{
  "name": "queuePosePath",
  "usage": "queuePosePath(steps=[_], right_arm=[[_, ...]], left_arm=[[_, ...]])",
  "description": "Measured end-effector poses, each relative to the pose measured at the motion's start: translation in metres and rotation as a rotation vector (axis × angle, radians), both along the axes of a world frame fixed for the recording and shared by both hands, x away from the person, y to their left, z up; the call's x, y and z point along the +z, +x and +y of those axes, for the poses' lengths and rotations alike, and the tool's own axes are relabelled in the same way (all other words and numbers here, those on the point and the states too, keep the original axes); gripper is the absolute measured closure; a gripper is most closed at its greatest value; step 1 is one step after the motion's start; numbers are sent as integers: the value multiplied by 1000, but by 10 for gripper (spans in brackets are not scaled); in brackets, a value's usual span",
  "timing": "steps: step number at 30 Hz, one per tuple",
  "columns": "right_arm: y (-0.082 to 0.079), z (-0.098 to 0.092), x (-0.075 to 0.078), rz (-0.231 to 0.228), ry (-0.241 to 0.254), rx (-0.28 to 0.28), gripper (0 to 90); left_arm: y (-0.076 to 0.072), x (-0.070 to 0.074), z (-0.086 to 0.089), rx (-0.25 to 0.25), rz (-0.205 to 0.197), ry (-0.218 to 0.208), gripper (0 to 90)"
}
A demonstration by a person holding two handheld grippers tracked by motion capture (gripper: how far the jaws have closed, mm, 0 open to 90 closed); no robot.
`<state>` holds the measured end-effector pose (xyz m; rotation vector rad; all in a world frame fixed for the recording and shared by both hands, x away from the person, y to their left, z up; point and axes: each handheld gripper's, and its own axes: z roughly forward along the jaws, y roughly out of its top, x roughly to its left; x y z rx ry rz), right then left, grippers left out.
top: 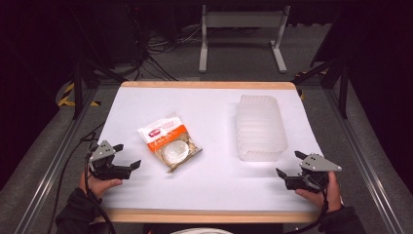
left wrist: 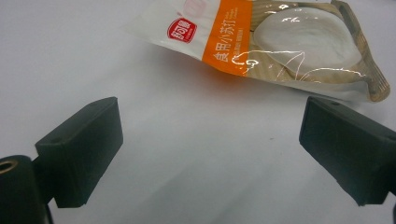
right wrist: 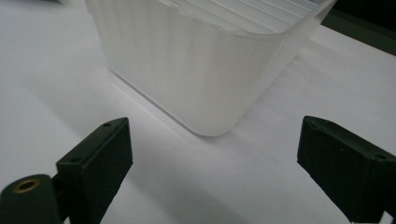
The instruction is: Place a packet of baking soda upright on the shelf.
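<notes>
Both grippers, left and right, rest wide and empty at the near edge; packet lies untouched, well left of the tub, so nothing's begun.

the left gripper sits low over the table near its left edge, held by the left hand. its two black jaws stand wide apart with nothing between them and point in toward the middle. the right gripper sits near the front right corner, held by the right hand. its jaws are wide apart too, holding nothing. both forearms in dark sleeves come in over the front edge.
</notes>
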<state>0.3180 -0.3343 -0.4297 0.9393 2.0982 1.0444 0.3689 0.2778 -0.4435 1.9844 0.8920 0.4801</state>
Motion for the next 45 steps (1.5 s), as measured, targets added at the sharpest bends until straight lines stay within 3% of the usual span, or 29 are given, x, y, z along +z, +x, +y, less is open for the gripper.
queuePosePath(steps=[5, 9, 12, 21, 28, 34, 39, 45], right_arm=[[-1, 2, 1, 0, 5, 14, 110], [2, 4, 2, -6, 16, 14, 109], [3, 6, 0, 8, -1, 18, 111], [2, 4, -2, 14, -11, 2, 115], [2, 7, -3, 20, -27, 10, 116], [3, 8, -5, 30, -40, 15, 118], [4, 10, -7, 38, -62, 18, 119], [4, 12, -8, 43, -75, 21, 122]], left_arm=[[-5, 2, 1, -14, -33, -3, 68], [-7, 0, 1, -17, -48, 36, 95], [-5, -1, 0, -12, -30, 11, 92], [0, -3, -3, -63, 32, -1, 86], [9, -3, -8, -5, 75, 10, 72], [25, 2, -16, -6, 113, 1, 72], [38, 2, -30, -50, 169, 5, 58], [54, 8, -45, -96, 186, -25, 51]])
